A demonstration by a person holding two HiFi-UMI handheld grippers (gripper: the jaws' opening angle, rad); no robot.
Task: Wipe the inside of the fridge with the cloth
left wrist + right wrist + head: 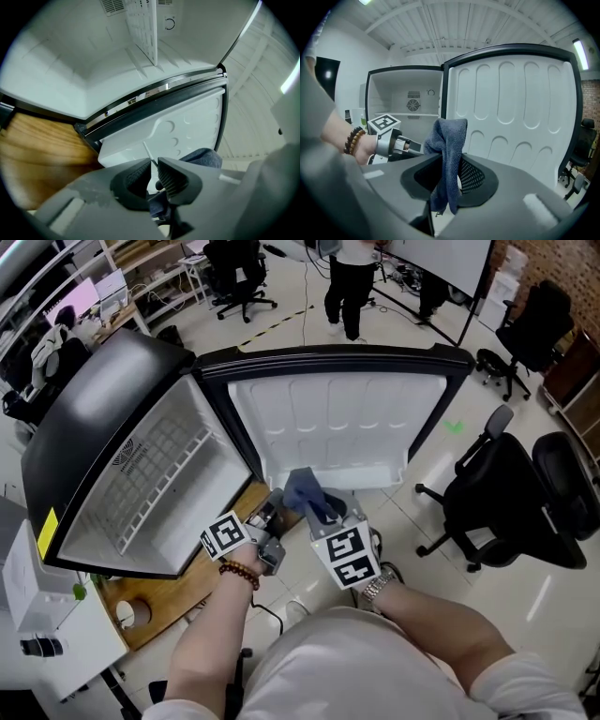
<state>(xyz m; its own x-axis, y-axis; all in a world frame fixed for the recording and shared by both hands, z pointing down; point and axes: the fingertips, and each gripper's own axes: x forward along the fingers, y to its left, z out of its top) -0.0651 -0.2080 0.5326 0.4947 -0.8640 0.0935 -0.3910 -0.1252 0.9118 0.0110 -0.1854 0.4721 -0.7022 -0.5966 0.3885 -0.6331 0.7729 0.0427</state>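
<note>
The fridge stands open, its white inside crossed by a wire shelf. Its door swings wide, showing the moulded white liner. My right gripper is shut on a dark blue cloth, which stands up between the pads and droops over them in front of the door. My left gripper is just left of it, jaws together with nothing between them, pointing at the door's lower edge. The cloth shows to its right.
A wooden board lies under the fridge at the lower left. Black office chairs stand to the right of the door. A person stands farther off behind the fridge. A white box sits at the left edge.
</note>
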